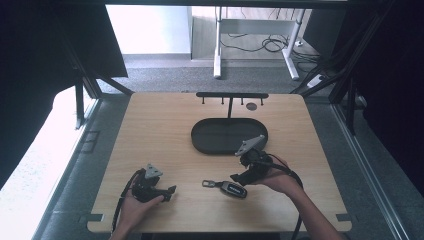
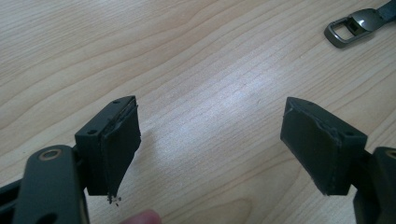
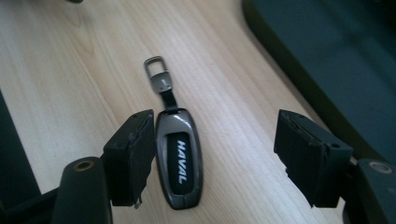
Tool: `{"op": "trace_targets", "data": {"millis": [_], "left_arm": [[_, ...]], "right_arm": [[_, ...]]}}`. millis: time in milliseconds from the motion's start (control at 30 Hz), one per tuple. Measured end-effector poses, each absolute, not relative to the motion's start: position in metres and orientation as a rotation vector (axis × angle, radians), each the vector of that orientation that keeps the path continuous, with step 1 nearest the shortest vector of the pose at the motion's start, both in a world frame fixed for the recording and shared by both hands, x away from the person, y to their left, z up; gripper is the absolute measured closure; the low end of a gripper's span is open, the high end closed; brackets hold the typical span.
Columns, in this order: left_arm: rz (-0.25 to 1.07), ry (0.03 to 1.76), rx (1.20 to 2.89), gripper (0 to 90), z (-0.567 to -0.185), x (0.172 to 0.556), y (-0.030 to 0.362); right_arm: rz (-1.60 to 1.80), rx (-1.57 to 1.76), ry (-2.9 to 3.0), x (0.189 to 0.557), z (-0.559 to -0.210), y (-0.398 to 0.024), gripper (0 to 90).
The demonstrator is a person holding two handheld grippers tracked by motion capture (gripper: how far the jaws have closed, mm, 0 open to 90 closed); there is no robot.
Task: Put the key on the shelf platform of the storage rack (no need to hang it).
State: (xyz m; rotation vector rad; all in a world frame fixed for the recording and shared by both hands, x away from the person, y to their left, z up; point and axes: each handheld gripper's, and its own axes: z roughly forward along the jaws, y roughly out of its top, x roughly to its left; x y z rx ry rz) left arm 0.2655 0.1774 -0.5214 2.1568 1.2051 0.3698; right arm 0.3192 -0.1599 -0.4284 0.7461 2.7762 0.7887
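A grey car key fob (image 1: 233, 189) (image 3: 179, 158) marked HAVAL lies flat on the wooden table (image 1: 165, 130), its short strap ending in a metal loop (image 1: 208, 183) (image 3: 155, 64) (image 2: 344, 31). My right gripper (image 1: 239, 177) (image 3: 217, 156) is open just above the fob, which sits close to the left pad (image 3: 130, 156) in the right gripper view. My left gripper (image 1: 171, 192) (image 2: 210, 147) is open over bare wood at the near left, nothing between its pads. A black oval tray (image 1: 210, 137) (image 3: 327, 56) with a hook rack (image 1: 232, 95) stands behind the fob.
The tray's rim lies just beyond my right gripper. Bare wood stretches across the left and far parts of the table. Dark frame posts (image 1: 80, 100) flank the table, and a white desk frame (image 1: 218, 55) stands on the floor beyond.
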Motion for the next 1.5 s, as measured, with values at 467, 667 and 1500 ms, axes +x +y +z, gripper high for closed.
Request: {"op": "trace_targets", "data": {"millis": [467, 667, 1500], "left_arm": [[0.39, 1.207, 2.172, 20.1, -0.521, 0.266, 0.179], [0.386, 1.205, 2.179, 20.1, -0.522, 0.267, 0.179], [0.375, 1.211, 2.176, 20.2, -0.522, 0.266, 0.178]], "right_arm": [[0.677, 0.679, 2.875, 0.317, -0.457, -0.129, 29.7], [0.603, 0.668, 2.912, 0.317, -0.475, -0.125, 29.6], [0.464, 0.623, 2.952, 0.317, -0.506, -0.114, 45.3]]}}
